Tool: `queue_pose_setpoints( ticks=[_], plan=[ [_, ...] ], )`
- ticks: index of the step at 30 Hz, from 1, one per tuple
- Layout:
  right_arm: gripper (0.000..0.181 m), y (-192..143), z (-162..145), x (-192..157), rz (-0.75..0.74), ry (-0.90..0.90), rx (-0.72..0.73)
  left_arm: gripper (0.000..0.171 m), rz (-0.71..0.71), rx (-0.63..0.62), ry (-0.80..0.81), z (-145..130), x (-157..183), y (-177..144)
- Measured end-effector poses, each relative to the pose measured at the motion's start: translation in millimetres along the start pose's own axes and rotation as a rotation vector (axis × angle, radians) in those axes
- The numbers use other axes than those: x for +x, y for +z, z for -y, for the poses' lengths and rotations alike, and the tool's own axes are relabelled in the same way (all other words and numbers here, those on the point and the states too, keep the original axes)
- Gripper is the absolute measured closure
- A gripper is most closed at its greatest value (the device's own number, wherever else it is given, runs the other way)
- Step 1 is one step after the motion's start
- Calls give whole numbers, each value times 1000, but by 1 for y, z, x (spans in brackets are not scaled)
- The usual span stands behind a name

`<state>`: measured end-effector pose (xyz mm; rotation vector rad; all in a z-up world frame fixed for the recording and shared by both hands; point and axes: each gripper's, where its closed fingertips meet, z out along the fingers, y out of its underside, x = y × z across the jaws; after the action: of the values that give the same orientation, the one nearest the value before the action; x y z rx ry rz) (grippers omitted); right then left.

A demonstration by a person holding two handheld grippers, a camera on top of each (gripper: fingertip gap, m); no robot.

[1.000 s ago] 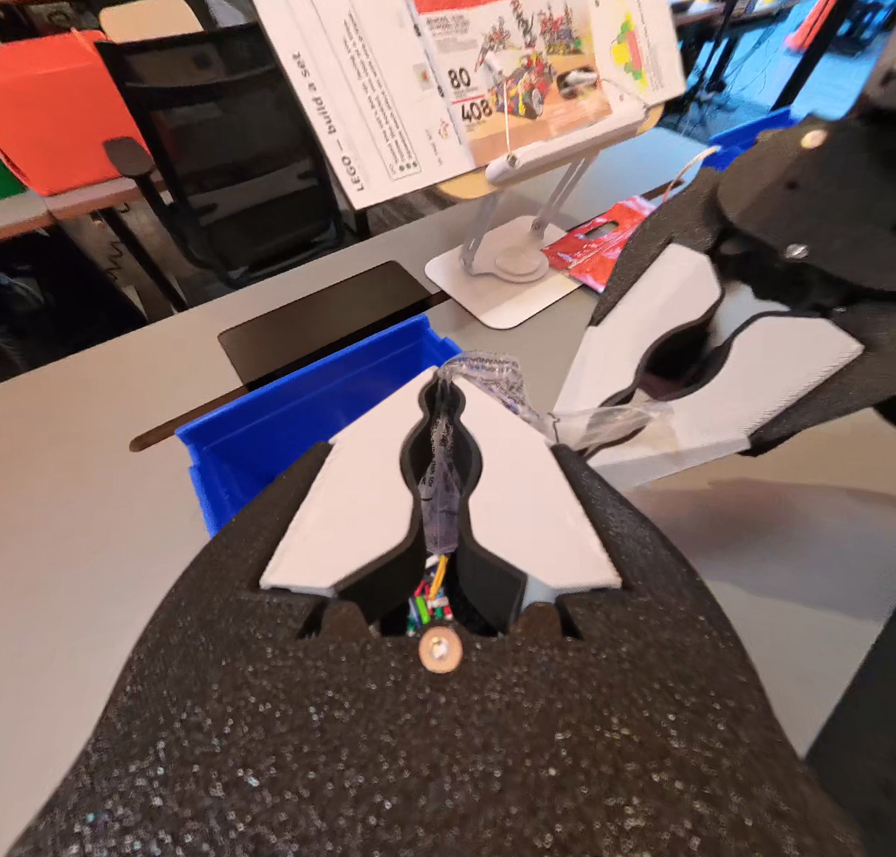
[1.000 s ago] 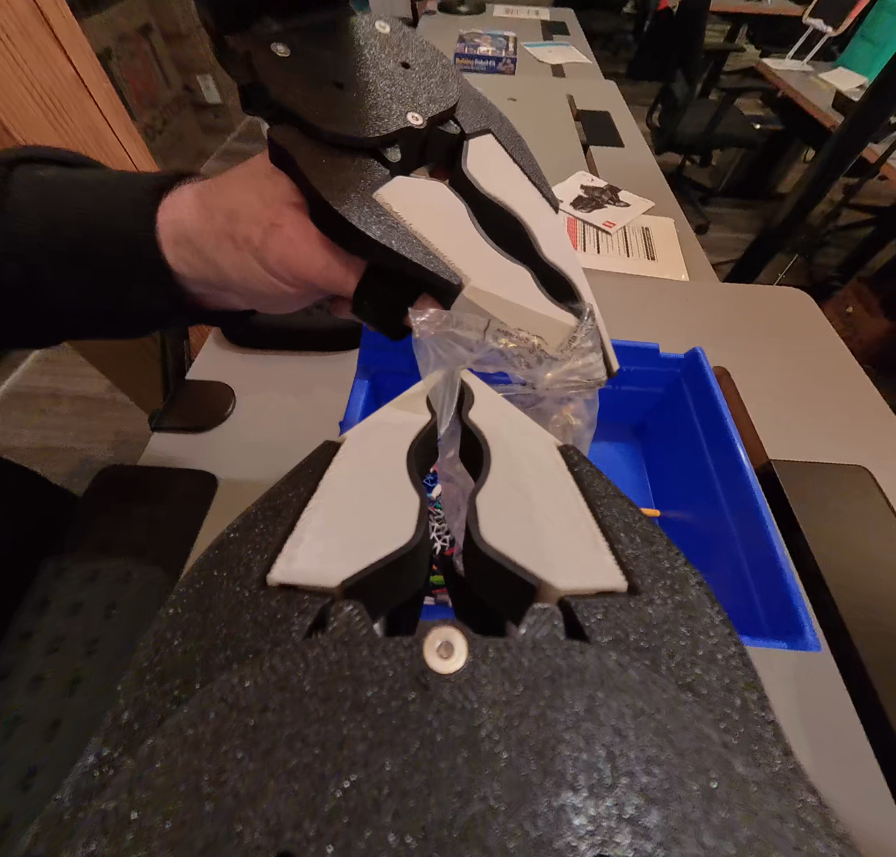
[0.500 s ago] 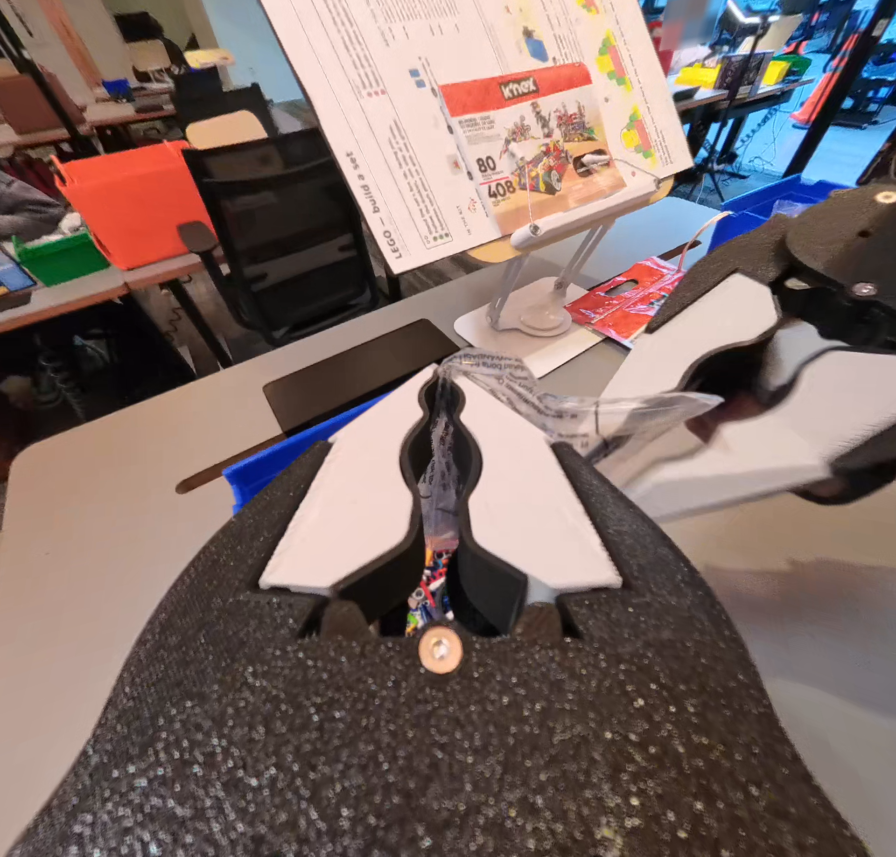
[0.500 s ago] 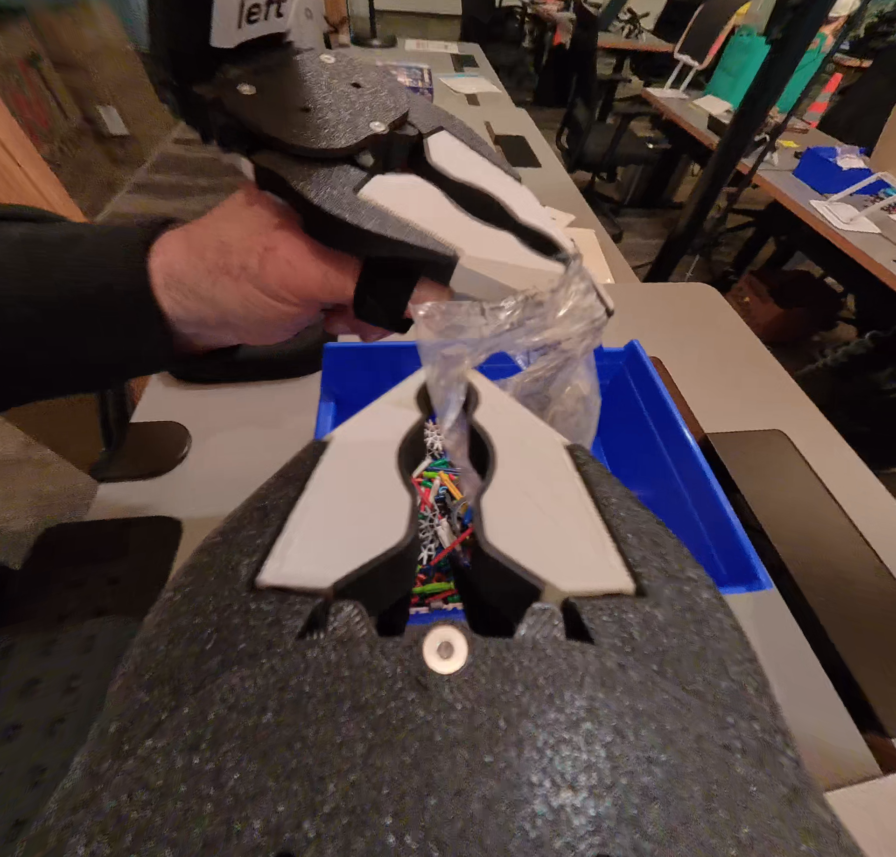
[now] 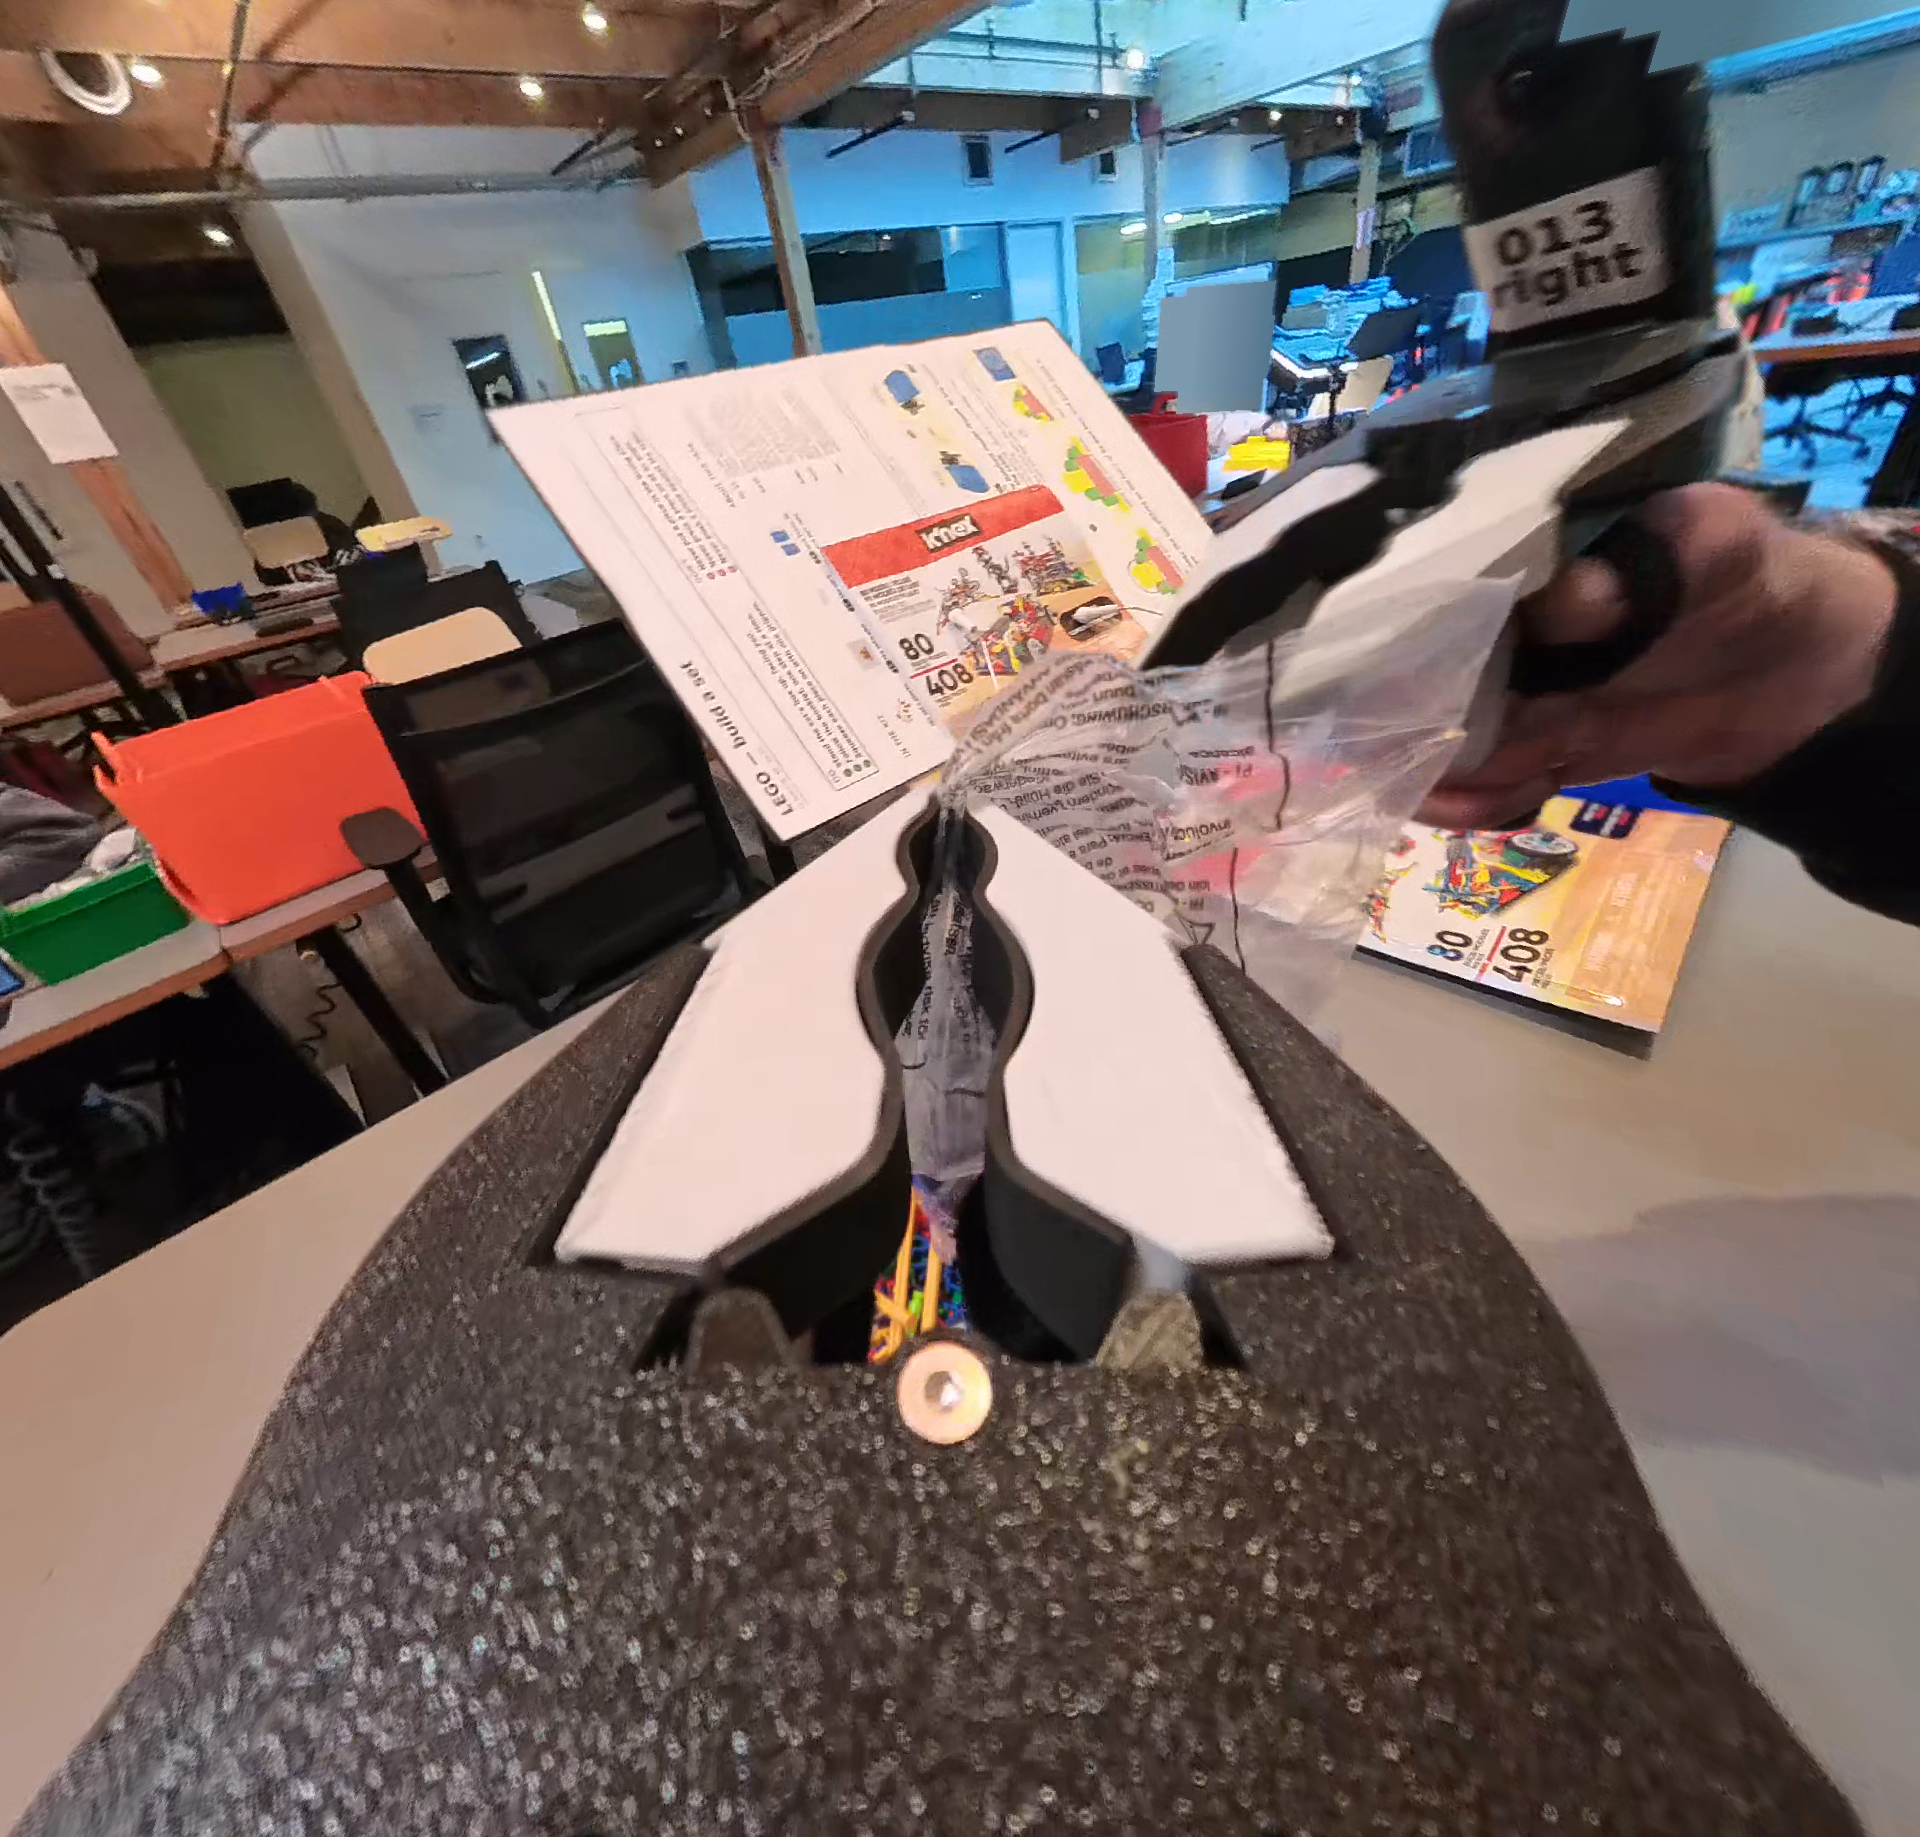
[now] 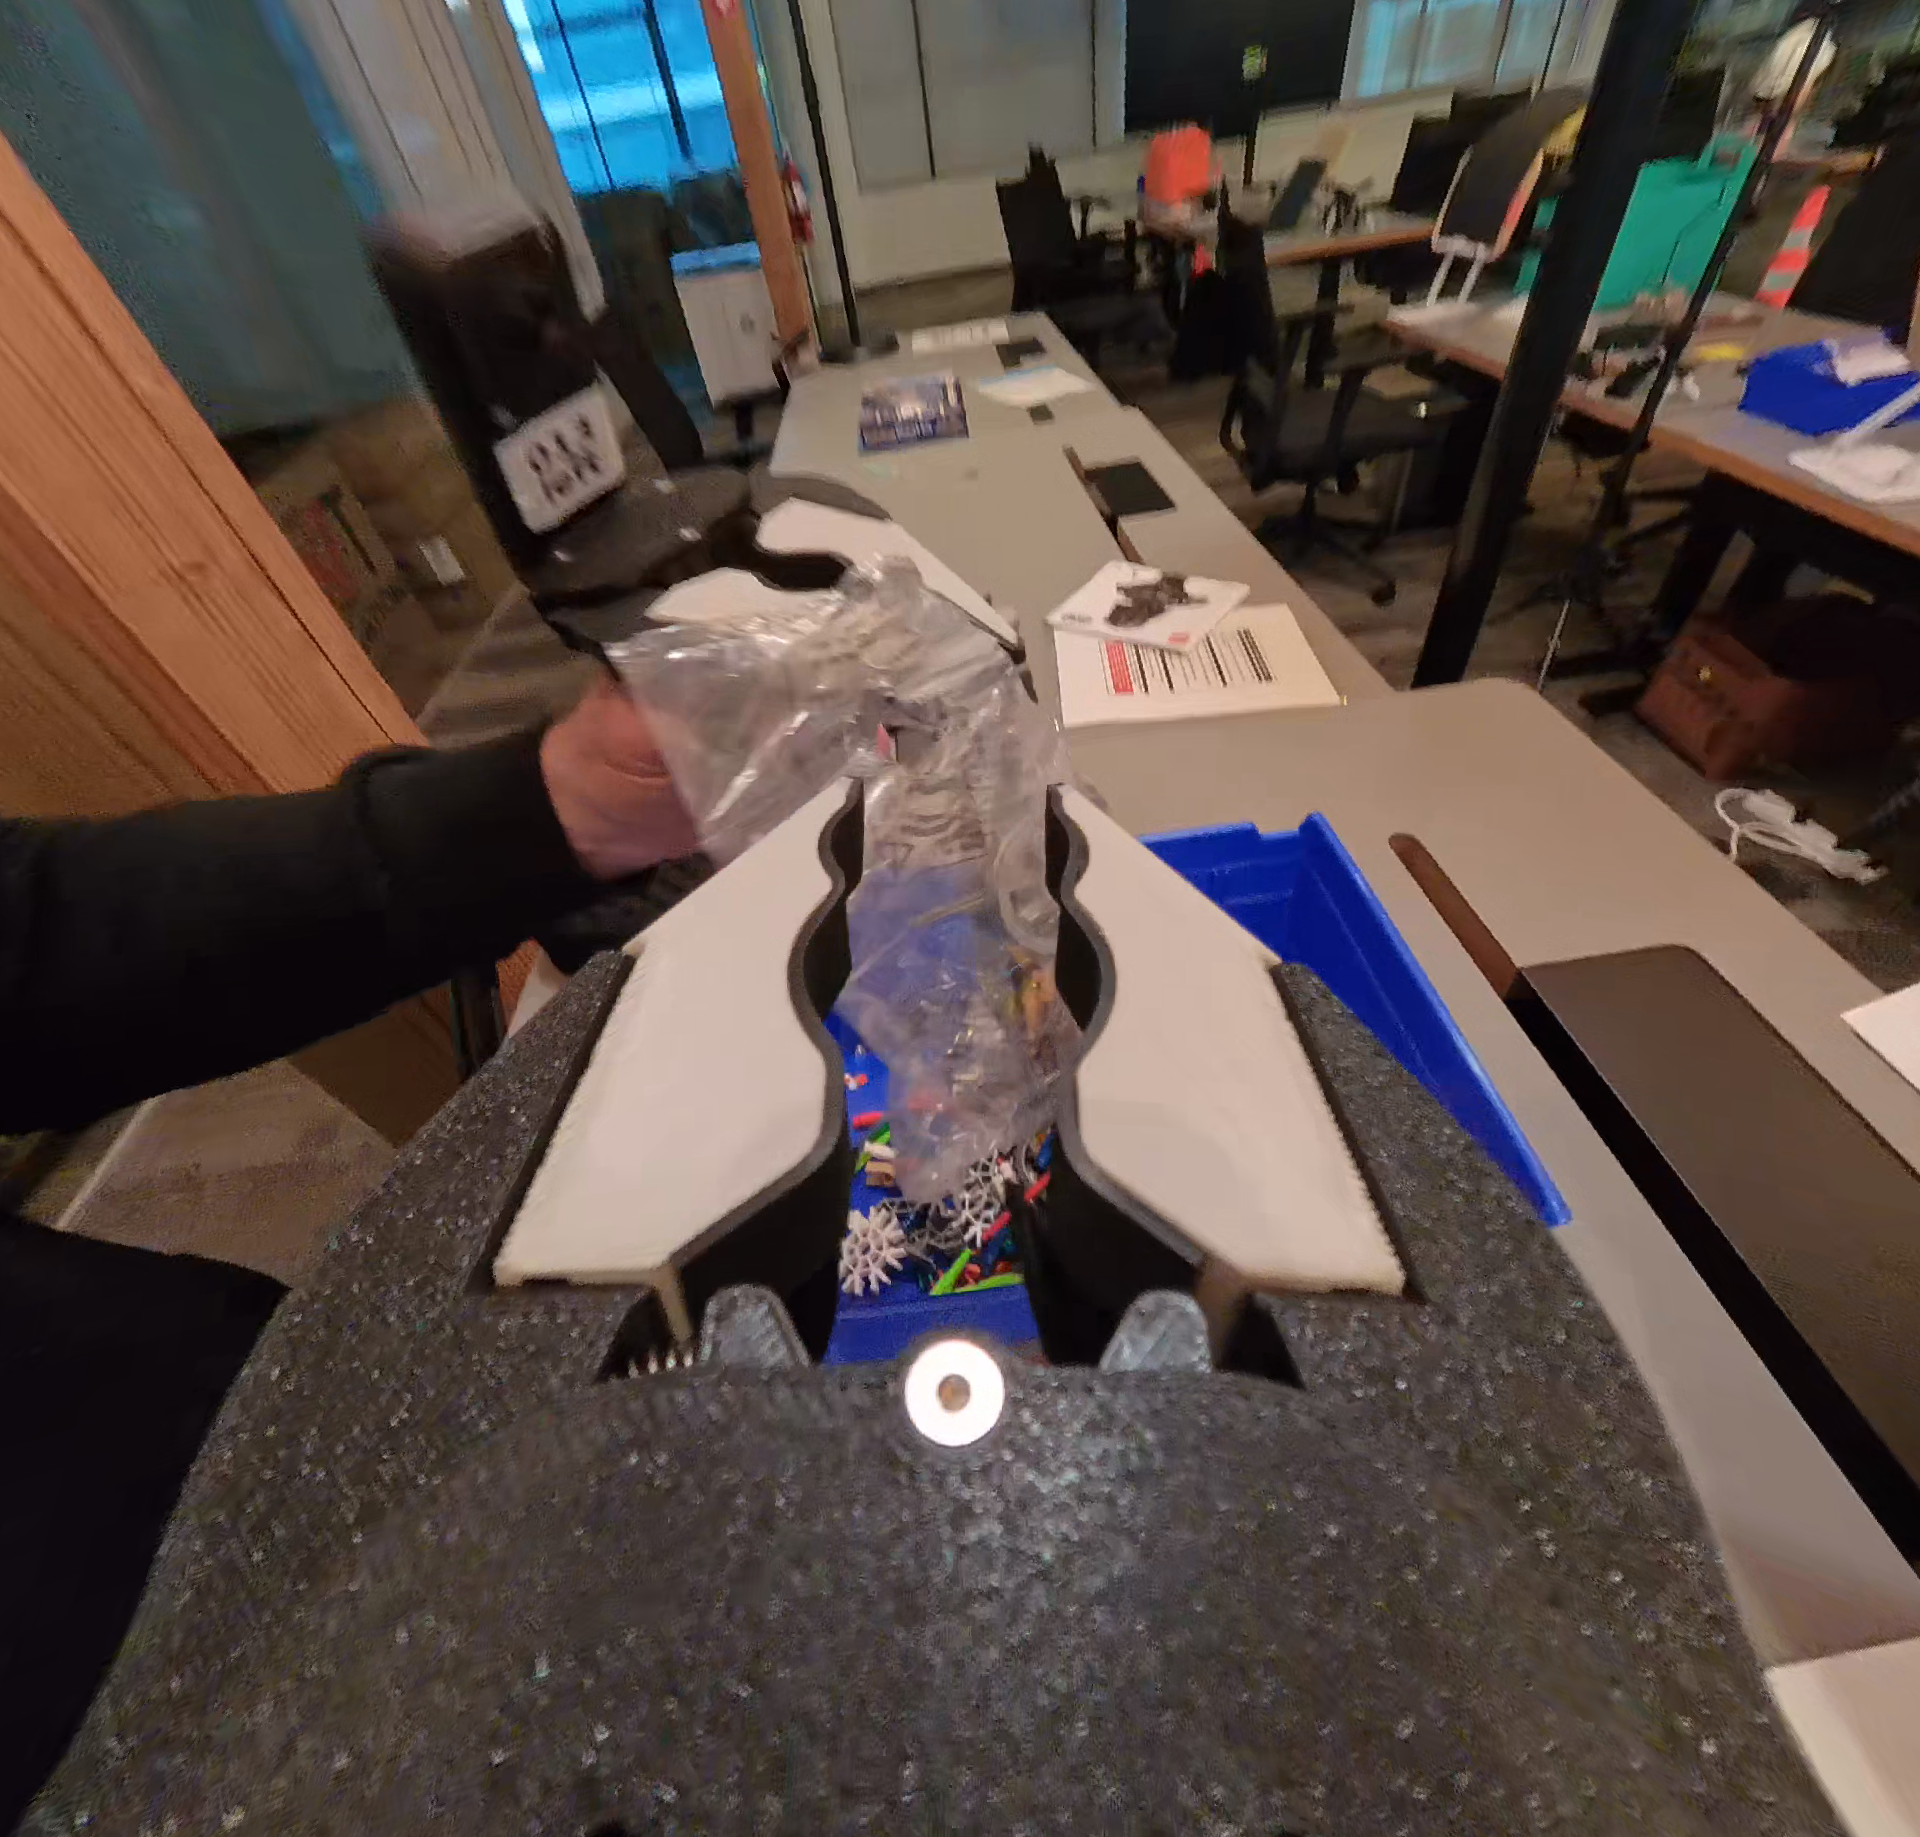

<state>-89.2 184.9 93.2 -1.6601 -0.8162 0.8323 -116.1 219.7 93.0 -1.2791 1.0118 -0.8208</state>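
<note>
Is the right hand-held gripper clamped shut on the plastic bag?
No: the right hand-held gripper stands open, the plastic bag hanging loose between its fingers.

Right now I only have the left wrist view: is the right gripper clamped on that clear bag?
Observer: No. Right gripper is open; the clear bag hangs in the gap between its fingers.
Operator: What's under the bag?
Observer: A blue bin, directly below the bag's lower end.
Operator: Anything in it?
Observer: Yes, small colourful pieces, thin rods and white snowflake-shaped connectors, lie on its floor.
</note>
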Motion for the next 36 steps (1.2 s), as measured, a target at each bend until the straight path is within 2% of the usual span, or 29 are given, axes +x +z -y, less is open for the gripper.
queue_pose_setpoints(
  ticks=[5,6,9,13,16,19,21,23,24,27,28,29,30,31,33,36],
  plan=[
    [150,28,-14,-3,20,20,-76,171,-53,-43,90,1,20,5],
    [154,29,-14,-3,15,12,-76,171,-52,-51,97,0,21,5],
    [181,25,-7,-4,9,-5,-32,171,-61,-39,79,0,21,-1],
    [181,26,-6,-1,-17,-3,-24,171,-60,-25,28,1,18,-2],
    [181,25,-5,10,-54,66,21,146,19,24,-32,13,2,-9],
    [181,20,-6,20,-90,125,66,133,100,32,-20,24,-6,-24],
    [181,17,-8,28,-156,117,74,133,71,8,-23,25,8,-27],
    [181,18,-11,32,-214,71,59,131,-32,-37,-118,20,34,-21],
    [181,20,-14,34,-261,23,40,122,-70,-64,-190,16,47,-15],
    [181,26,-20,39,-387,-134,-23,85,-12,-172,-335,-8,58,3],
    [181,28,-22,38,-410,-163,-36,87,11,-158,-369,-11,59,7],
    [181,29,-23,39,-427,-175,-42,100,6,-132,-406,-11,61,8],
    [181,29,-23,41,-435,-169,-34,95,19,-125,-444,-15,59,9],
    [181,29,-24,40,-425,-167,-32,115,54,-133,-480,-22,53,9],
    [181,32,-29,37,-414,-178,-49,139,-21,-89,-524,-20,59,10],
    [181,36,-34,32,-341,-126,-39,143,-71,-33,-580,-21,63,9]
  ],
)
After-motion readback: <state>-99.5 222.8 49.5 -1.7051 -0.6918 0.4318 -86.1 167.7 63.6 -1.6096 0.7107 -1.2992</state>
